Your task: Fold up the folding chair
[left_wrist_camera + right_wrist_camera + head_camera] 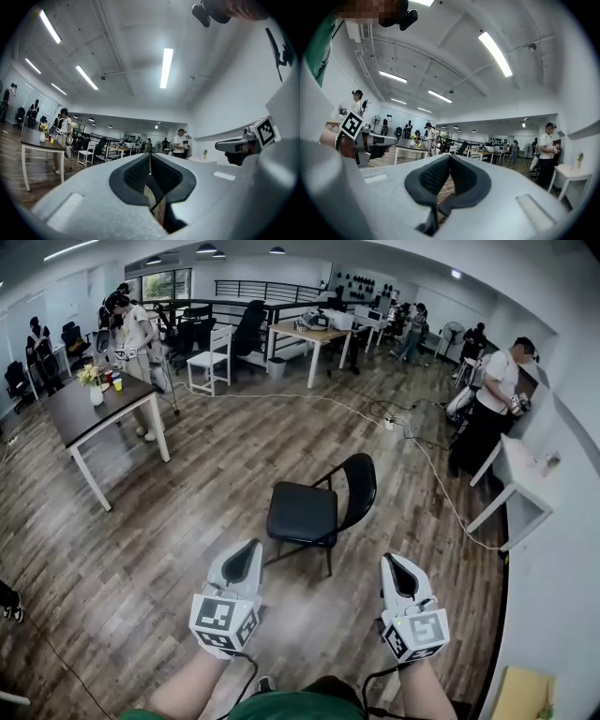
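A black folding chair stands unfolded on the wooden floor in the head view, its seat toward me and its backrest at the right. My left gripper is held level in front of me, short of the chair's front left leg, jaws shut on nothing. My right gripper is level at the right of the chair, also shut and empty. In the left gripper view the closed jaw tips meet, and a sliver of the chair shows through the notch. The right gripper looks closed too.
A dark table with cups and flowers stands at the left, a white desk along the right wall. A cable runs across the floor behind the chair. Several people stand around the room's edges. Bare wooden floor surrounds the chair.
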`<state>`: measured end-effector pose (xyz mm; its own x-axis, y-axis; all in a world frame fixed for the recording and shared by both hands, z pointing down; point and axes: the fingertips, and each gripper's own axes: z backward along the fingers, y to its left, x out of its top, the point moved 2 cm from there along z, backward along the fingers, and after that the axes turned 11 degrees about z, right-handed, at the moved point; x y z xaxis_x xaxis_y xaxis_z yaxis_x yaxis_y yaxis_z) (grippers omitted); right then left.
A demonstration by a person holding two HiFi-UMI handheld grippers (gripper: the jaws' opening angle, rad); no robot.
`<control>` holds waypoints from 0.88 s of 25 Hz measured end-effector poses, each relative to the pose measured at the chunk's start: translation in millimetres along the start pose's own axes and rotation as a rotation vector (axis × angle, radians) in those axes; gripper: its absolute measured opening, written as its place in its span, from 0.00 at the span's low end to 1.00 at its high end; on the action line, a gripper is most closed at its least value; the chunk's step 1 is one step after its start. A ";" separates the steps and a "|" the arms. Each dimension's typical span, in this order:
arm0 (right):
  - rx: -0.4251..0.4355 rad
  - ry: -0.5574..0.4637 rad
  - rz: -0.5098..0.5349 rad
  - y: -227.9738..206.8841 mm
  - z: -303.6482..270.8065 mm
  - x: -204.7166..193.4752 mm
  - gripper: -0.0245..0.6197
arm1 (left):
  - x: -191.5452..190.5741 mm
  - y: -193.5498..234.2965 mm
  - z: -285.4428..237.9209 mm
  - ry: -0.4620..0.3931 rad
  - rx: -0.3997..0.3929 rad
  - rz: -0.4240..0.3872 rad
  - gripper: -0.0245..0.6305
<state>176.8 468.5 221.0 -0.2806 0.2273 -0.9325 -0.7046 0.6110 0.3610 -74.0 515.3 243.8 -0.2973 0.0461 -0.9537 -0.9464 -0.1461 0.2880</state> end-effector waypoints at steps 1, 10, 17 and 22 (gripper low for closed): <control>-0.006 0.007 -0.006 0.4 -2.9 -0.4 0.04 | -0.8 5.2 -1.8 0.005 0.000 0.007 0.06; 0.003 0.038 -0.036 -12.2 -52.3 -27.3 0.04 | -11.2 36.1 -42.3 0.035 0.021 0.004 0.06; 0.026 0.041 -0.087 -61.3 -115.4 -65.1 0.04 | -13.0 44.1 -104.3 0.045 0.078 -0.056 0.06; 0.045 0.030 -0.113 -102.3 -157.7 -87.7 0.04 | -13.2 43.1 -155.2 0.049 0.111 -0.100 0.06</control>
<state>170.7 266.5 267.6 -0.2208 0.1330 -0.9662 -0.7030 0.6650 0.2522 -91.4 355.0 255.4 -0.1970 0.0066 -0.9804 -0.9799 -0.0333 0.1966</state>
